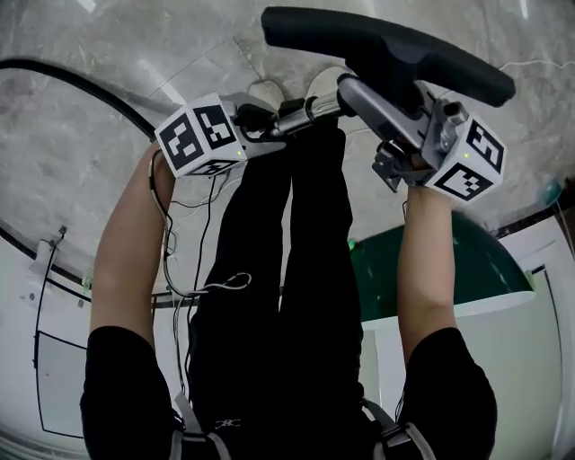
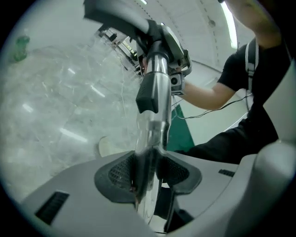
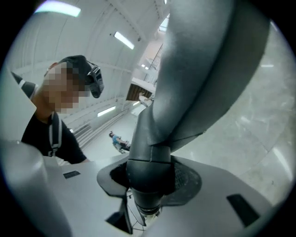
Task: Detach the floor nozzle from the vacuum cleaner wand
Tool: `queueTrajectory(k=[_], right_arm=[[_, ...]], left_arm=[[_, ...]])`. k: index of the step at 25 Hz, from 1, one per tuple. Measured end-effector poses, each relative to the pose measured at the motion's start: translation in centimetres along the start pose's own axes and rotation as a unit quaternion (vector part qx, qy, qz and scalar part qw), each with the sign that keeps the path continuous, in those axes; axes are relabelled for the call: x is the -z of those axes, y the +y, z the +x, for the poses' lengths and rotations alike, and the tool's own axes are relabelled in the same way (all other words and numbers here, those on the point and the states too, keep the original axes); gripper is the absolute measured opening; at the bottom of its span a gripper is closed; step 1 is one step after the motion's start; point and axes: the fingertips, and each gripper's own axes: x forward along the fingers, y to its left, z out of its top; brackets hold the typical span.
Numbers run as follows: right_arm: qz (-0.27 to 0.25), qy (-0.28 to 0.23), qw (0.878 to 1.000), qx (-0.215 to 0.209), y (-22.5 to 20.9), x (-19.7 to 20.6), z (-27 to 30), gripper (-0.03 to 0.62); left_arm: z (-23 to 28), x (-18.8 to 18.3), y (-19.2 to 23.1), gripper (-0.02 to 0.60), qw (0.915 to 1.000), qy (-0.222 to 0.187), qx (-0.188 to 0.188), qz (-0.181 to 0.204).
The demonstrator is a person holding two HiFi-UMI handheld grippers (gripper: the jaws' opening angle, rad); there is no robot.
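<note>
— Chrome between the left tongs (image 2: 148, 172), is that the wand (image 2: 155, 132)?
— Yes. Their pads are clamped on its shiny tube, low in the left gripper view. Past a black collar (image 2: 149, 95) the tube climbs to the floor nozzle (image 2: 115, 14), joined to it.
— And the right tongs (image 3: 147, 181)?
— Clamped as well, on a dark ring (image 3: 149, 166) at the foot of the nozzle's grey neck (image 3: 199, 69). The right gripper view shows that grip close up, and the neck fills most of it.
— Where is the nozzle, then?
— Held up in the air in front of the person, over the marble floor (image 1: 90, 153). In the head view its black head lies across the top, just beyond the right tongs, with the wand running between the two marker cubes (image 1: 202, 139).
— Anything only the head view gives?
— Both bare forearms (image 1: 126, 252), black trousers (image 1: 287, 269), pale shoes (image 1: 265, 90) under the wand, a black hose (image 1: 81, 85) curving over the floor at left and a green panel (image 1: 431, 260) at lower right.
— And the gripper views?
— The left one catches the right tongs from the front, further up the tube, with an arm (image 2: 203, 95) behind them. The right one looks up at a white ceiling (image 3: 92, 41) with strip lights (image 3: 124, 40), and shows the strap (image 3: 54, 134) on the person's shoulder.
</note>
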Motion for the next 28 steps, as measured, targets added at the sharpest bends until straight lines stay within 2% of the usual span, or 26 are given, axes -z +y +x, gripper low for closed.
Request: queueTrajectory(k=[2, 3, 4, 5, 7, 8, 9, 11, 12, 13, 14, 15, 18, 20, 22, 24, 25, 26, 27, 28], right_arm=[[-0.002, 0.021, 0.998, -0.051, 0.8, 0.1, 0.4, 0.169], [0.002, 0.024, 0.998, -0.056, 0.8, 0.0, 0.5, 0.169], [0.013, 0.024, 0.999, -0.043, 0.4, -0.1, 0.6, 0.167], [0.029, 0.023, 0.999, -0.011, -0.3, 0.0, 0.7, 0.166], [0.077, 0.017, 0.992, 0.095, -2.5, 0.6, 0.6, 0.165], [0.108, 0.009, 0.980, 0.165, -3.9, 1.0, 0.2, 0.161], [0.139, -0.002, 0.960, 0.241, -5.5, 1.6, -0.5, 0.160], [0.178, -0.028, 0.911, 0.370, -8.1, 2.4, -2.4, 0.158], [0.180, -0.040, 0.897, 0.403, -8.7, 2.5, -3.0, 0.158], [0.170, -0.050, 0.894, 0.411, -8.7, 2.4, -3.3, 0.158], [0.153, -0.056, 0.903, 0.399, -8.2, 2.2, -3.3, 0.158], [0.131, -0.059, 0.917, 0.372, -7.5, 1.9, -3.1, 0.158], [0.075, -0.059, 0.958, 0.272, -5.8, 0.7, -2.2, 0.158], [0.057, -0.067, 0.975, 0.203, -5.0, -0.1, -1.4, 0.156], [0.035, -0.072, 0.991, 0.111, -3.3, -0.9, -0.2, 0.155], [0.006, -0.053, 0.999, -0.010, -0.6, -1.1, 0.8, 0.155], [-0.009, -0.034, 0.997, -0.065, 0.6, -0.9, 1.1, 0.153], [-0.020, -0.016, 0.994, -0.102, 1.4, -0.7, 1.3, 0.153], [-0.023, -0.006, 0.993, -0.114, 1.6, -0.6, 1.6, 0.152], [-0.017, -0.003, 0.995, -0.099, 1.2, -0.7, 1.7, 0.150]], left_arm=[[0.0, 0.1, -1.3, 0.172, 0.9982, 0.003, 0.054, -0.025], [0.1, 0.0, -1.7, 0.172, 0.9975, 0.001, 0.062, -0.035], [0.3, -0.1, -1.8, 0.170, 0.9976, -0.004, 0.054, -0.044], [0.5, 0.0, -1.6, 0.169, 0.9980, -0.010, 0.036, -0.051], [0.9, 0.4, -1.1, 0.167, 0.9981, -0.019, -0.012, -0.058], [1.1, 0.7, -0.7, 0.166, 0.9975, -0.022, -0.035, -0.056], [1.3, 0.8, -0.4, 0.164, 0.9966, -0.024, -0.061, -0.051], [2.1, 0.9, 0.2, 0.161, 0.9929, -0.022, -0.111, -0.036], [2.6, 0.9, 0.4, 0.160, 0.9910, -0.020, -0.129, -0.030], [3.1, 1.0, 0.5, 0.158, 0.9901, -0.016, -0.136, -0.028], [3.4, 1.0, 0.4, 0.158, 0.9910, -0.009, -0.131, -0.027], [3.5, 1.0, 0.1, 0.158, 0.9929, 0.002, -0.116, -0.026], [3.2, 0.6, -0.5, 0.158, 0.9971, 0.012, -0.072, -0.022], [2.6, 0.1, -0.7, 0.158, 0.9984, -0.004, -0.049, -0.026], [1.6, -0.2, -1.2, 0.158, 0.9993, -0.021, -0.016, -0.028], [1.0, -0.3, -2.1, 0.156, 0.9990, -0.024, 0.024, -0.030], [1.0, -0.2, -2.5, 0.156, 0.9984, -0.024, 0.039, -0.032], [1.0, -0.1, -2.8, 0.156, 0.9980, -0.026, 0.044, -0.036], [1.1, -0.1, -2.9, 0.156, 0.9980, -0.032, 0.036, -0.041], [1.1, -0.2, -2.7, 0.155, 0.9979, -0.041, 0.015, -0.048]])
